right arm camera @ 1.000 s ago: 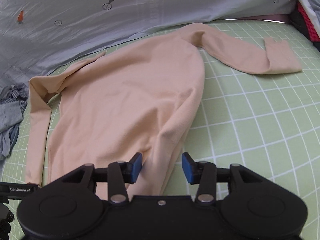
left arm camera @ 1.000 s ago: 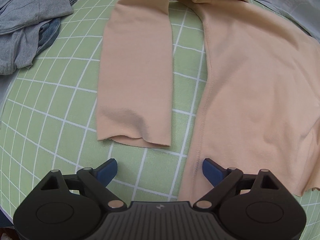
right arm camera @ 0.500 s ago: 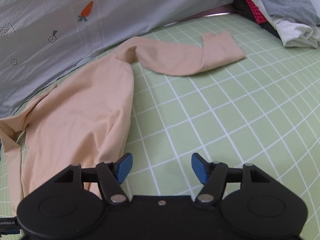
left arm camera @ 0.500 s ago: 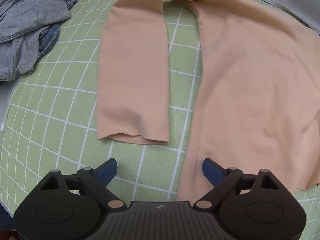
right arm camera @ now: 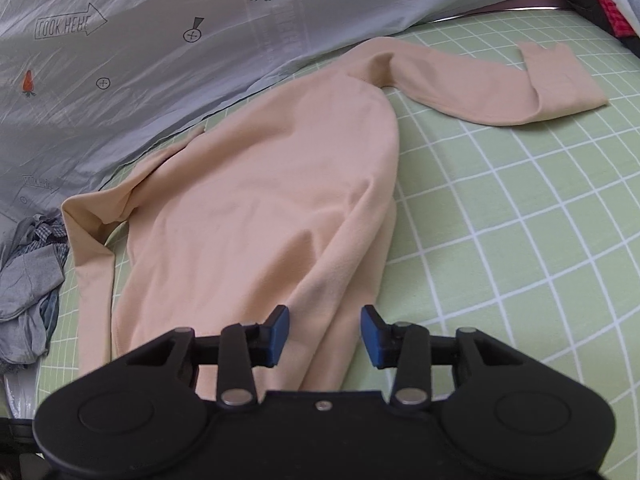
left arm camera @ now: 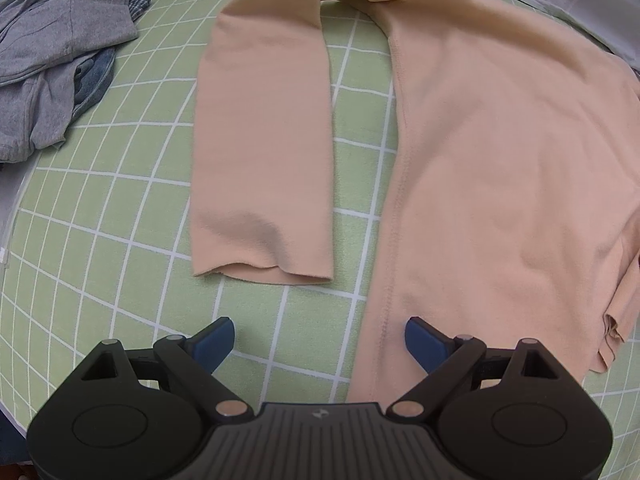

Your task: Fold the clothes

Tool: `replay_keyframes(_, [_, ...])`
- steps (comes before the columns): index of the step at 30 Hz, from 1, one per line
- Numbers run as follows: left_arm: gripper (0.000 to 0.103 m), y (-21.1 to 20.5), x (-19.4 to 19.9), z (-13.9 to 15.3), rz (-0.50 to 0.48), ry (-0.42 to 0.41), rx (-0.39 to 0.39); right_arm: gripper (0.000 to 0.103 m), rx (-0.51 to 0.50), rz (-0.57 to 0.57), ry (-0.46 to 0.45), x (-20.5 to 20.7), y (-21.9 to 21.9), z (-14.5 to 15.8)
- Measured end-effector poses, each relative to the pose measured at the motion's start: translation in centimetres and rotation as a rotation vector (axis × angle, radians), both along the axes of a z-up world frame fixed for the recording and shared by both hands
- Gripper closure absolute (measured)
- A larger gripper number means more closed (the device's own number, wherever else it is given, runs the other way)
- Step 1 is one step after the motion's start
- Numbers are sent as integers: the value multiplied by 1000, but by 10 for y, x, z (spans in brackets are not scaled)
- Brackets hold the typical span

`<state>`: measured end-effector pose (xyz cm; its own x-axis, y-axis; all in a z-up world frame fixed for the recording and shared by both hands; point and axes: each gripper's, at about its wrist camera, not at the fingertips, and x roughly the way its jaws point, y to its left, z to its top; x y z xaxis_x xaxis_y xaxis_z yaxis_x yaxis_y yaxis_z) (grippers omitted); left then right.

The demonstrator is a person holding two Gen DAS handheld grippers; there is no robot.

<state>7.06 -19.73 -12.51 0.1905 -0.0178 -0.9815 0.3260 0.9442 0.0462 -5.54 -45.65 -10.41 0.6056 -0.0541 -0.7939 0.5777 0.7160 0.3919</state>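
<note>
A peach long-sleeved top (left arm camera: 500, 152) lies spread on the green checked sheet (left arm camera: 120, 208). Its left sleeve (left arm camera: 264, 140) lies straight, with the cuff just ahead of my left gripper (left arm camera: 320, 340). That gripper is open and empty, and its right finger hovers over the top's side seam near the hem. In the right wrist view the top (right arm camera: 260, 208) bunches toward my right gripper (right arm camera: 325, 334), which is open with the folded hem edge lying between its jaws. The right sleeve (right arm camera: 500, 88) stretches to the far right, with its cuff folded back.
A pile of grey and denim clothes (left arm camera: 52, 60) lies at the far left, also in the right wrist view (right arm camera: 28, 292). A grey carrot-print quilt (right arm camera: 160, 40) runs along the back. More clothes (right arm camera: 604, 0) are stacked at the far right corner.
My right gripper has swung back left from the bare sheet, and the top's hem lies between its jaws again. My left gripper has barely moved.
</note>
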Motion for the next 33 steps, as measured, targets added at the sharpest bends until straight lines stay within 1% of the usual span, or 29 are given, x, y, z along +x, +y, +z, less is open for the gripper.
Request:
replay_keyframes(2, [14,-3,-2,4,-15,-5,-24,69,17,10,1,2,1,-2])
replay_keyframes(3, [17,-5,-4,5,-29,-11,-29,70,30,11,4,3,1,-4])
replay_keyframes(4, [23,-8,-6,7,-44,-17,-29,75,43,9,8,3,1,-6])
replay_keyframes(5, [25,-9,-6,6,-58,-17,-26,81,56,8,13,3,0,-8])
replay_keyframes(6, [30,-11,-6,6,-72,-17,-23,85,66,5,11,1,-1,-8])
replay_keyframes(7, [38,-13,-8,7,-78,-9,-28,92,76,3,8,0,-2,-8])
replay_keyframes(8, [42,-16,-10,8,-83,0,-33,99,86,1,4,-2,-2,-8])
replay_keyframes(10, [61,-13,-10,7,-81,17,-60,101,81,-4,0,-8,-3,-6])
replay_keyframes(11, [66,-11,-10,6,-77,21,-77,101,74,-8,-2,-12,-4,-4])
replay_keyframes(12, [85,-9,-11,7,-72,27,-97,101,67,-12,-4,-15,-5,-2])
replay_keyframes(13, [99,-7,-11,7,-68,32,-117,101,55,-18,-5,-20,-6,1])
replay_keyframes(18, [100,10,-15,12,-17,3,-194,102,-19,-65,-11,-50,-16,17])
replay_keyframes(20, [100,17,-19,19,6,-23,-215,102,-80,-75,0,-67,-21,24])
replay_keyframes(23, [100,30,-32,33,28,-62,-220,102,-176,-83,22,-92,-26,32])
replay_keyframes(24, [100,34,-37,37,36,-73,-222,102,-192,-80,29,-101,-27,33])
replay_keyframes(25, [100,39,-43,40,50,-68,-236,102,-204,-77,35,-110,-28,34])
replay_keyframes(27, [100,48,-54,40,67,-58,-238,102,-194,-78,44,-128,-28,32])
replay_keyframes(32, [100,63,-91,26,105,-3,-196,102,-216,7,150,-159,-9,14])
replay_keyframes(33, [100,66,-95,24,118,11,-188,102,-219,15,157,-160,-9,13])
